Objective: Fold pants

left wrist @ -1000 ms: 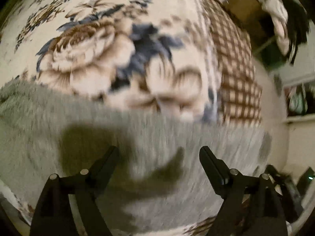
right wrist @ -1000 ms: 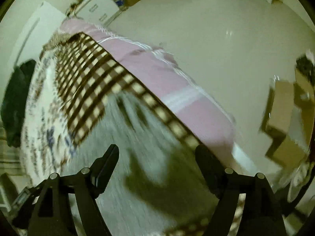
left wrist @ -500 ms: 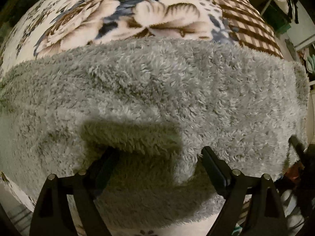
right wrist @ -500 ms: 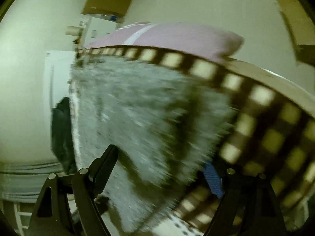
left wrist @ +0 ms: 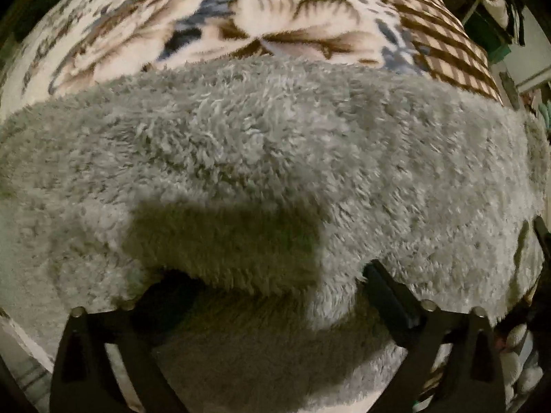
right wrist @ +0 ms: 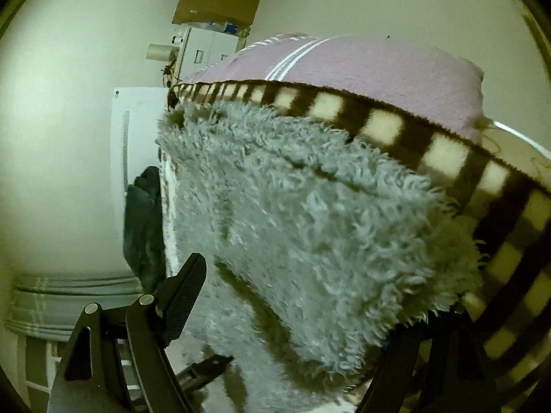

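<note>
Pants [left wrist: 275,158] of grey fleece lie folded on a floral blanket [left wrist: 282,24]. Left gripper [left wrist: 261,285] has just been opening, its jaws spread around a fold. Right gripper [right wrist: 299,296] is spread around the pants' edge, not pinching.

It was a bedroom at home: a bed spread with a floral plush blanket [left wrist: 261,31] bordered in brown check, a lilac striped sheet [right wrist: 361,62] beneath. Cardboard boxes [right wrist: 217,3] sat on the pale floor [right wrist: 69,120] near a white cabinet [right wrist: 203,51], and clothes hung nearby.
</note>
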A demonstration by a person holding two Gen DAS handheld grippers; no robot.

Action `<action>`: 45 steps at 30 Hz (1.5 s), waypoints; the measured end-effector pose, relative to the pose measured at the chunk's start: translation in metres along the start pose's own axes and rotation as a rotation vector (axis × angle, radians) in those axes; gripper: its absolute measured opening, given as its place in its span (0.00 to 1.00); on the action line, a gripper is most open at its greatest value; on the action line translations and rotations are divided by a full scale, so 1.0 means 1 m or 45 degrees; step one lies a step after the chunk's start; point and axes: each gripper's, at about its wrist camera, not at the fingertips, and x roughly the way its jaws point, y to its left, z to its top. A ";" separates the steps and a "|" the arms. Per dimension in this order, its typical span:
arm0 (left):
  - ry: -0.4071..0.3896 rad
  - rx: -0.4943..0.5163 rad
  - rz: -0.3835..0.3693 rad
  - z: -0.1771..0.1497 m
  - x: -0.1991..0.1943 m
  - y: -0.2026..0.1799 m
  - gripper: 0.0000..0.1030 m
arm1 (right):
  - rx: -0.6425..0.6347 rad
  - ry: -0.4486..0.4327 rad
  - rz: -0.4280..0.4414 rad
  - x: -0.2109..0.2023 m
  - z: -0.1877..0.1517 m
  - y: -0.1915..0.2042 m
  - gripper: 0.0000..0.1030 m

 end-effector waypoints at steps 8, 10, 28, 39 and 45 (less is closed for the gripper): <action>-0.023 -0.052 -0.007 0.008 0.018 0.002 1.00 | -0.030 0.043 0.119 0.016 0.010 0.008 0.69; -0.005 -0.048 -0.020 0.009 0.017 0.001 1.00 | -0.011 0.051 0.093 0.025 0.013 0.001 0.51; -0.112 -0.386 -0.130 -0.018 -0.100 0.125 1.00 | -0.570 -0.064 -0.209 0.000 -0.072 0.156 0.17; -0.229 -0.650 -0.130 -0.062 -0.160 0.308 1.00 | -1.175 0.239 -0.453 0.156 -0.271 0.279 0.17; -0.250 -0.777 -0.094 -0.092 -0.169 0.413 1.00 | -1.593 0.401 -0.688 0.256 -0.419 0.284 0.17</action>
